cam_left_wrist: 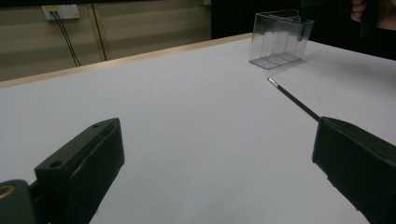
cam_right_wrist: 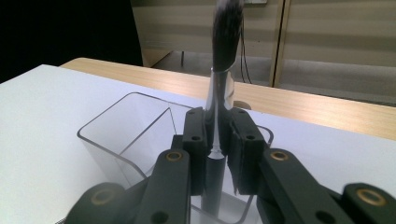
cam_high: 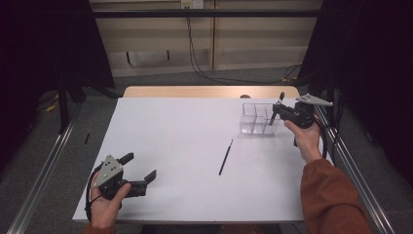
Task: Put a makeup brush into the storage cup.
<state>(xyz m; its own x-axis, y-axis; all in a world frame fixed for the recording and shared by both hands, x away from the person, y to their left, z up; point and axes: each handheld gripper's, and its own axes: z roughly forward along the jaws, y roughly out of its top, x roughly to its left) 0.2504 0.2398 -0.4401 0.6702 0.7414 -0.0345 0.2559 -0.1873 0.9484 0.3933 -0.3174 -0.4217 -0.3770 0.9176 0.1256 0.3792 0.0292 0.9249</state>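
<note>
My right gripper (cam_high: 276,110) is shut on a brush (cam_right_wrist: 226,32) with a dark bristle head and a silver ferrule. It holds the brush upright, bristles up, over the right end of a clear divided box (cam_high: 254,120). The handle's lower end dips past the box rim (cam_right_wrist: 122,106) between my jaws (cam_right_wrist: 217,135). A thin black pencil (cam_high: 225,157) lies flat on the white table, near the middle. My left gripper (cam_high: 140,166) rests at the front left, open and empty. Its jaws (cam_left_wrist: 215,135) point toward the pencil (cam_left_wrist: 294,98) and the box (cam_left_wrist: 279,39).
The white table sheet (cam_high: 185,126) ends in a bare wooden strip (cam_high: 195,91) at the far edge. Metal rails (cam_high: 350,165) run along both sides of the table. Cables hang on the back wall.
</note>
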